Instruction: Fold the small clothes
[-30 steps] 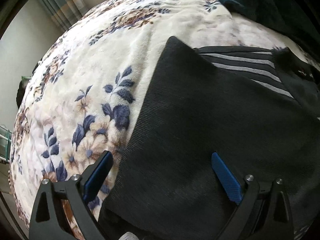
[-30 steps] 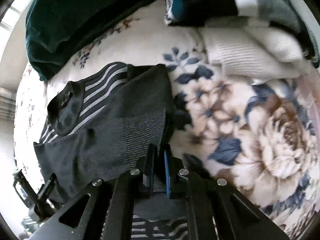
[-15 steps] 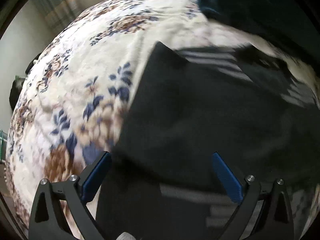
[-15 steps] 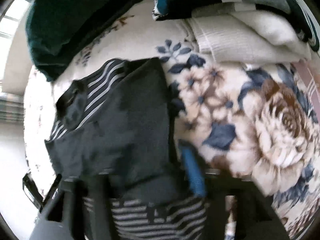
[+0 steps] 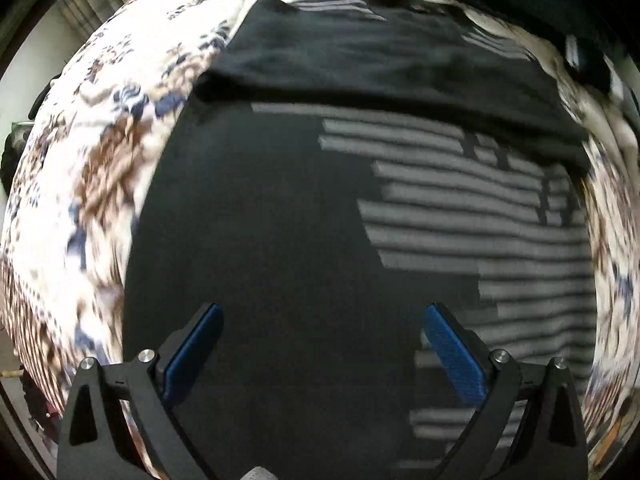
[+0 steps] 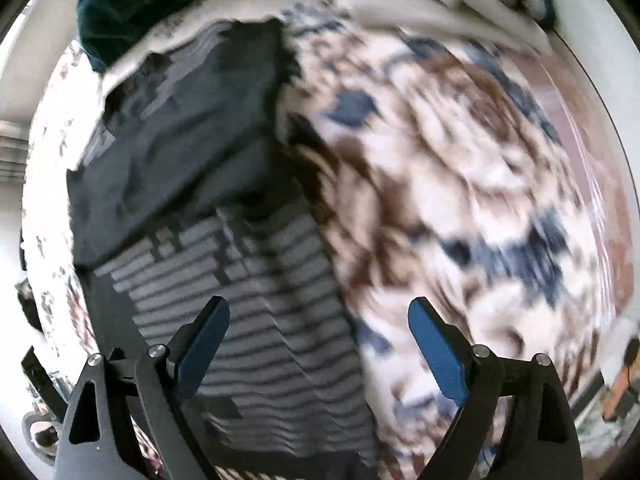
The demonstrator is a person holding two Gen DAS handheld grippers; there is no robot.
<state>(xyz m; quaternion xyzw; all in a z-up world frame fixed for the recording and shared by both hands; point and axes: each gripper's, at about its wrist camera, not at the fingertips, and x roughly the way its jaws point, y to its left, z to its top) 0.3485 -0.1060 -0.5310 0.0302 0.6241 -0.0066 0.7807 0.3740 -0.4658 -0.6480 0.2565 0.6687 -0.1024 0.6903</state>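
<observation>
I hang both grippers, left (image 5: 320,344) wide, right (image 6: 318,338) still spreading, empty above the half-folded striped garment (image 5: 460,220), ready for its next fold.

One dark striped garment (image 5: 304,216) lies on one floral blanket (image 5: 80,184), its far part folded over. Two claws show, one left claw (image 5: 320,344) and one right claw (image 6: 320,344). At the far right sits one pile of folded clothes (image 6: 432,4); its count is unclear.
</observation>
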